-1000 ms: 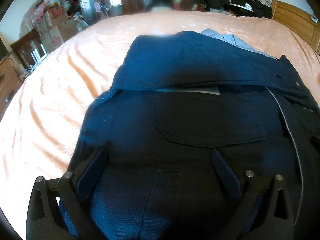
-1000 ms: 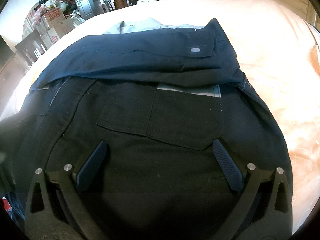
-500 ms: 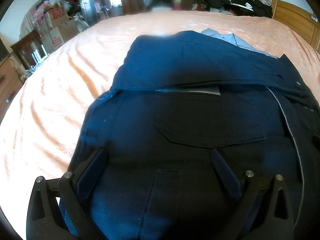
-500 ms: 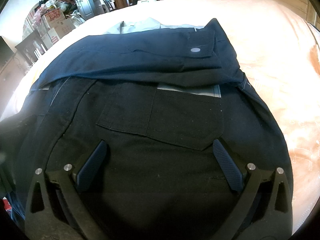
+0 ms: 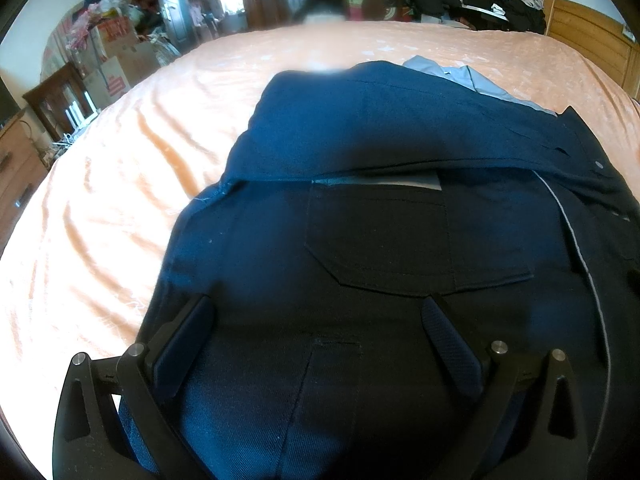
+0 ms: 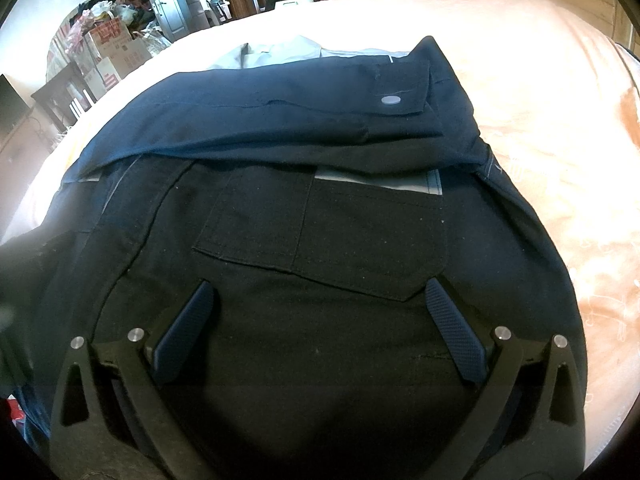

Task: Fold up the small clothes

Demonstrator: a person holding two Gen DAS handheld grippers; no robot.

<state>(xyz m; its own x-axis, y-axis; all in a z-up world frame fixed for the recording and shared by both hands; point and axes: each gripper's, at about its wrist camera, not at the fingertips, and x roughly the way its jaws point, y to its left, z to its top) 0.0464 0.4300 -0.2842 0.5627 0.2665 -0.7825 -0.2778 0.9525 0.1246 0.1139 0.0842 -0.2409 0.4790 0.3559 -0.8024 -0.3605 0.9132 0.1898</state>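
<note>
Dark navy cotton work jacket (image 5: 360, 152) lies spread on the peach-orange bedspread (image 5: 120, 168), well in from the bed's left and right edges, with a band of its cloth already turned over across the far part so that a grey strip (image 6: 380, 182) shows just under the fold. A pale grey garment (image 6: 276, 52) peeks out beyond it, toward the far edge of the bed.

Left tool (image 5: 316, 320) hovers low over the near cloth, jaws spread wide with nothing between them; right tool (image 6: 316, 304) does likewise, just short of the patch pocket (image 6: 328, 232). Holding both tools low and apart over the near hem probably serves to pinch it at two points, so the next fold would stay straight rather than skew.

A round silver snap (image 6: 391, 99) sits on the folded band near the right side. No brand or label on the jacket can be read. Cardboard boxes (image 6: 116, 48) beyond the bed's far left corner carry red print, too small to make out.
</note>
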